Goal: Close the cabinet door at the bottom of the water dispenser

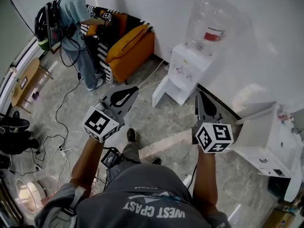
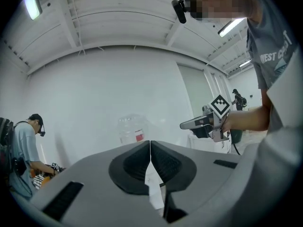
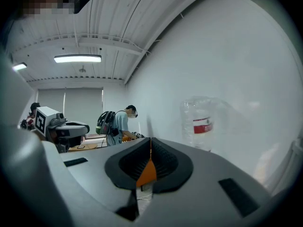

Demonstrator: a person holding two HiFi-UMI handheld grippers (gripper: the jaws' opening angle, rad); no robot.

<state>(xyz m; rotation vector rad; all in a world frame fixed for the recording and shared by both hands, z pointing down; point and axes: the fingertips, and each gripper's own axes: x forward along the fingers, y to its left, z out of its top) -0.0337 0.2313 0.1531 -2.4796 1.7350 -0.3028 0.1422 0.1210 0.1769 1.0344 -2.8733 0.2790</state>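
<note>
Left gripper point(image 2: 150, 150), closed, hides water dispenser point(image 1: 187, 69) below its bottle point(image 2: 132, 130).

At the upper left of the head view, 1 person point(image 1: 72, 11) wearing a backpack point(image 1: 46, 25) leaned over an orange sofa point(image 1: 132, 49). Cables point(image 1: 57, 112) trailed across the floor point(image 1: 166, 122); a white cabinet point(image 1: 263, 144) stood at right.

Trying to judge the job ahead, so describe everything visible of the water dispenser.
The water dispenser is a white, plastic-looking box standing upright on the grey stone-like floor, its back against the white wall. A clear, seemingly empty bottle with a red label sits inverted on top. Small taps show on its front. The bottom cabinet door hangs swung open, toward the left in the head view. Nothing else appears to touch it.
</note>
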